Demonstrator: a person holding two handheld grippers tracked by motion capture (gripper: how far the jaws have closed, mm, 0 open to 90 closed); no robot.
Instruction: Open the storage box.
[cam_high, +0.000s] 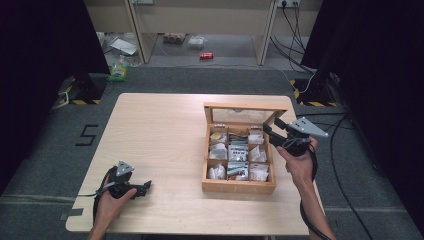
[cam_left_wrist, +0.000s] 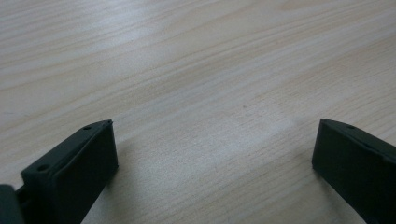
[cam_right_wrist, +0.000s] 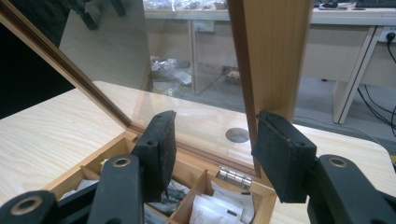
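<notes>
A wooden compartment box (cam_high: 239, 186) stands right of the table's middle, its glass-paned lid (cam_high: 245, 106) raised upright at the back. Small white packets and metal parts (cam_high: 239, 152) fill its sections. My right gripper (cam_high: 272, 130) is open at the lid's right edge. In the right gripper view its fingertips (cam_right_wrist: 214, 116) stand either side of the glass, and the lid's wooden side rail (cam_right_wrist: 273, 56) rises just past the right jaw. Packets (cam_right_wrist: 215, 205) lie below. My left gripper (cam_high: 145, 186) rests low on the table's front left, open (cam_left_wrist: 215, 122) over bare wood.
The light wooden table (cam_high: 160, 130) has free room across its left and middle. Black curtains flank both sides. Cables (cam_high: 345, 165) trail on the floor at the right. A red object (cam_high: 206, 55) and bags (cam_high: 119, 70) lie on the floor beyond the table.
</notes>
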